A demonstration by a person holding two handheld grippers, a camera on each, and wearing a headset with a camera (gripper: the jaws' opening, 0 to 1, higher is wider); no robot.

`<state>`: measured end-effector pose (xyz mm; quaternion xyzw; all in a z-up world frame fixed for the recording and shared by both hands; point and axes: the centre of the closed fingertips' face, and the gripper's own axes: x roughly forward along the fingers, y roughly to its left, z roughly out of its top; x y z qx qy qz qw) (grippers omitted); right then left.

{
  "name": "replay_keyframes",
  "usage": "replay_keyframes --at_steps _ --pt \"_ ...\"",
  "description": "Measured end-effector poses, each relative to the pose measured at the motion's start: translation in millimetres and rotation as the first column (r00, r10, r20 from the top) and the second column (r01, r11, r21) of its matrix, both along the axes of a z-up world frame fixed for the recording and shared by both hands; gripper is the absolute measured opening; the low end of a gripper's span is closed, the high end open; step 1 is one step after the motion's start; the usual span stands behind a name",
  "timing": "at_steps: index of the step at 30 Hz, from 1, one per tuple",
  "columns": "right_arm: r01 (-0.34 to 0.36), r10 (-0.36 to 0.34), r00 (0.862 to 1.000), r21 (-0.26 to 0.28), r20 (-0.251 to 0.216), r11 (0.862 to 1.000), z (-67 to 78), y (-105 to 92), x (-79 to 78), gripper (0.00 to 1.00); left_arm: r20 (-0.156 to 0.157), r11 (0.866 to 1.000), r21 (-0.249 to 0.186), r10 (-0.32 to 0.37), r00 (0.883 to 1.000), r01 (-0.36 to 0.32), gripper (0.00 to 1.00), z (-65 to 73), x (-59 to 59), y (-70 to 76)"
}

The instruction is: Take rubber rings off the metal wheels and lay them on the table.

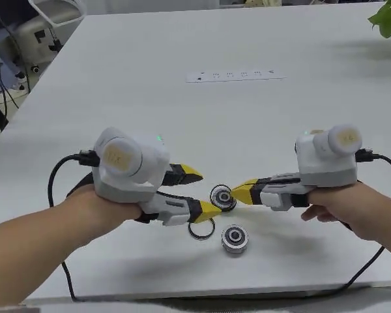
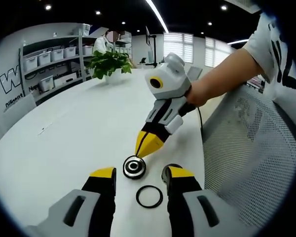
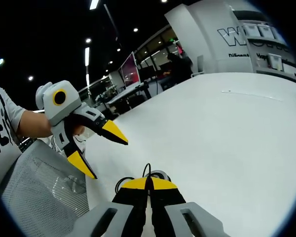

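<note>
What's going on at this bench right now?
A person works two yellow-tipped handheld grippers over a white table. The right gripper, jaws shut, has its tip at a small metal wheel; the left gripper is open beside it. One loose black rubber ring lies on the table, next to a second metal wheel.

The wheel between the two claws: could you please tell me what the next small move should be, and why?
Probably ease the open left claw forward and close it on the wheel to steady it: the shut right claw seems to pinch its rubber ring, and a loose ring already lies on the table.
</note>
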<state>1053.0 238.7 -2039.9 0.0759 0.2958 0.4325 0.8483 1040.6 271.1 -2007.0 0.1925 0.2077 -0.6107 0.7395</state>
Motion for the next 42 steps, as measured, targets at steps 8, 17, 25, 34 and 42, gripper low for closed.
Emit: replay_keyframes --at_steps 8,17,25,34,42 --pt "0.008 -0.009 1.0 0.03 0.011 1.0 10.6 0.2 1.5 0.0 -0.003 0.999 -0.028 0.034 0.999 -0.034 0.45 11.4 -1.2 14.9" --pt "-0.013 0.013 1.0 0.055 0.011 0.998 18.7 9.4 -4.8 0.0 0.012 0.997 -0.058 0.061 0.998 -0.06 0.52 25.0 -2.5 33.7" --pt "-0.039 0.039 0.999 0.065 0.001 0.997 19.5 19.5 -9.8 0.0 0.019 0.995 -0.069 0.074 0.997 -0.073 0.56 26.5 -8.1 47.0" --pt "-0.07 0.072 0.997 0.066 -0.024 0.995 15.0 29.6 -17.0 0.0 0.033 0.994 -0.073 0.08 0.996 -0.077 0.63 25.8 -14.3 55.9" --pt "-0.107 0.11 0.993 0.059 -0.051 0.993 8.2 39.2 -24.2 0.0 0.04 0.994 -0.081 0.082 0.996 -0.078 0.66 27.8 -17.5 58.7"
